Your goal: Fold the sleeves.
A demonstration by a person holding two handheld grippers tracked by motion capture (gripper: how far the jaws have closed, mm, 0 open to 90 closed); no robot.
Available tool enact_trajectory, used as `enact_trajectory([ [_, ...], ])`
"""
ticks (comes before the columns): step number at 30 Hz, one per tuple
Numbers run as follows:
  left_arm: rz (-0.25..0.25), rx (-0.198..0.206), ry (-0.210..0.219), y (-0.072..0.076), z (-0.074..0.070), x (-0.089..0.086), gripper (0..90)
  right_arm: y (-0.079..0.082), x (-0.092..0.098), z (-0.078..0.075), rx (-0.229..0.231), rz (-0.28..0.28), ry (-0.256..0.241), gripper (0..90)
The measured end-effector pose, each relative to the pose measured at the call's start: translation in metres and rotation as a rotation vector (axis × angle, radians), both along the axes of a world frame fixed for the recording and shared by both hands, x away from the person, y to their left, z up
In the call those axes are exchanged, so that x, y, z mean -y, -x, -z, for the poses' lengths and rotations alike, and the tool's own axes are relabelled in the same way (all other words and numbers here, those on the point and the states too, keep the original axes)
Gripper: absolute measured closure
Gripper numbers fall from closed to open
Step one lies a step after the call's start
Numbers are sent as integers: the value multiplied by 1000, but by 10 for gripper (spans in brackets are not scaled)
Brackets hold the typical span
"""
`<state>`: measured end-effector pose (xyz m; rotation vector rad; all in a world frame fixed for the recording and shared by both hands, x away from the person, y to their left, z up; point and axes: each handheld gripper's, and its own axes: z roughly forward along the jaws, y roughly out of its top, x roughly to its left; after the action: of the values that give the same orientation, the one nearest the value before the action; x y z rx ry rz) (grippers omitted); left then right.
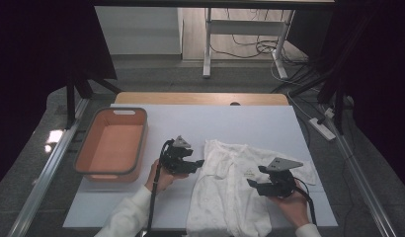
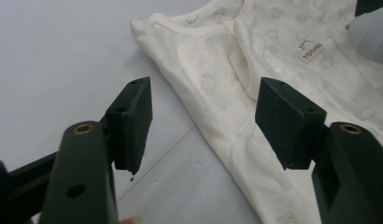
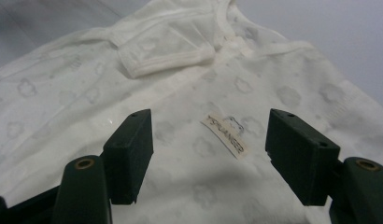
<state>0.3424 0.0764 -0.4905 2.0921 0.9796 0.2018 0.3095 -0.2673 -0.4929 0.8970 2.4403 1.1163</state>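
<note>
While we look from left to right, we first see an orange rectangular plastic basin (image 1: 111, 145) with a grey rim, well apart to the left of the white patterned cotton baby garment (image 1: 230, 192). Between the basin and the garment we hold the left gripper (image 1: 190, 163), just beside the garment's left edge; its jaws stand wide apart and hold nothing. The garment lies flat on the white table sheet (image 1: 260, 123), and a small printed label (image 3: 225, 136) lies on its middle. Over the garment's right part we hold the right gripper (image 1: 260, 182), jaws wide apart too, empty, either side of the label.
</note>
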Motion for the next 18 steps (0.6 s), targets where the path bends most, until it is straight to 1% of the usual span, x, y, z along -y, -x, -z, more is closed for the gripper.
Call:
enact_trajectory([
  [2,0,-2,0,0,0,0,371,-1,-2,0,0,-3,-2,323],
  [3,0,-4,0,-1,0,-1,370,-3,-9,-1,-1,-8,-4,324],
  [5,0,-4,0,-1,1,-1,370,-5,-16,0,-2,-8,2,325],
  [7,2,-5,-3,-1,1,-1,370,-9,-25,2,-2,-7,22,325],
  [8,1,-5,-6,-2,1,-1,370,-9,-25,2,-2,-7,22,325],
  [9,2,-8,-9,-3,2,-1,370,-13,-32,3,-7,-15,28,325],
  [12,0,-11,-10,-3,3,-1,365,-19,-43,5,-27,-27,25,326],
  [13,0,-11,-12,-3,3,-1,365,-22,-49,5,-35,-35,31,326],
  [14,0,-11,-12,-3,3,-1,364,-22,-49,5,-35,-35,31,326],
  [15,-1,-10,-9,-3,3,-1,364,-27,-58,7,-40,-42,49,330],
  [18,-4,-12,-2,-3,3,-1,364,-34,-65,7,-22,-44,85,337],
])
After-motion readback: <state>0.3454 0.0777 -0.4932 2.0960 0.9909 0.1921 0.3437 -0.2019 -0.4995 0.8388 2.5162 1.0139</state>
